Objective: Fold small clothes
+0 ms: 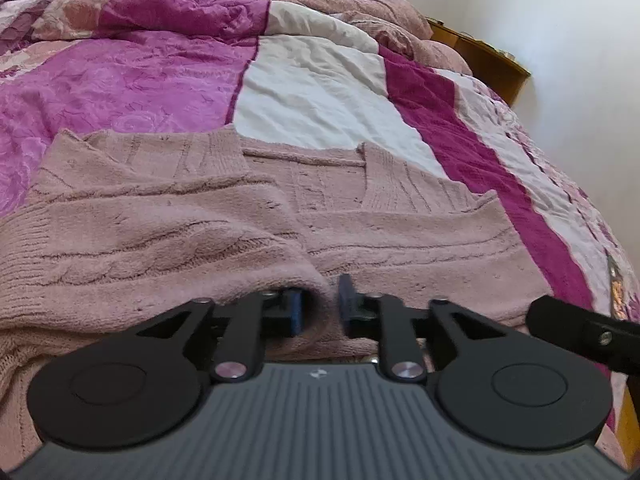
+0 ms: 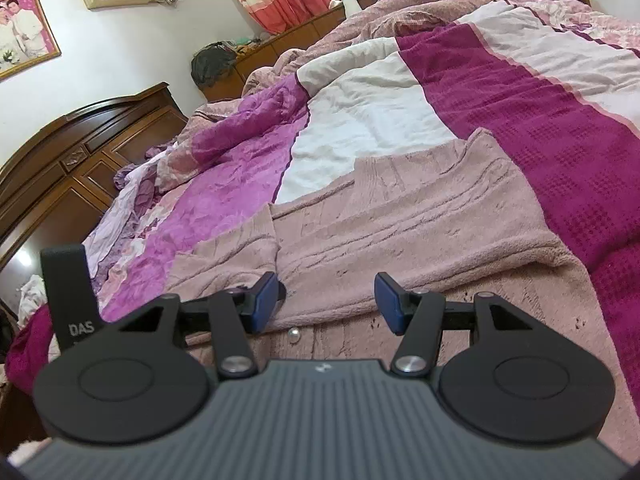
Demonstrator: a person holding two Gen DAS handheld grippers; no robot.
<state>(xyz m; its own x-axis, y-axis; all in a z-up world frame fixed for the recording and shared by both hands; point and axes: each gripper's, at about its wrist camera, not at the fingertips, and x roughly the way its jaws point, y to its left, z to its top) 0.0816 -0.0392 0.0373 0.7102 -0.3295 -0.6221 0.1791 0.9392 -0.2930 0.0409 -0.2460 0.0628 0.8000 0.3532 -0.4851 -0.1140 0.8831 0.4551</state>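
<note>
Left tongs [image 1: 320, 304]: pinching a bunched fold of the pink knit sweater [image 1: 200, 220].
Sweater: spread flat on the bed's patchwork quilt [image 1: 320, 92].
Right tongs [image 2: 326, 300]: spread apart, just above the sweater.

White capitals "DAS" readable on a black upright device part [image 2: 70, 292] at about nine o'clock in the right wrist view, low on its face; any further letters below cut off by the right gripper's housing. A small pale logo mark, too small to read, on the ribbed grey gripper body [image 2: 322, 369] near six o'clock, and likewise in the left wrist view [image 1: 317, 374].
</note>
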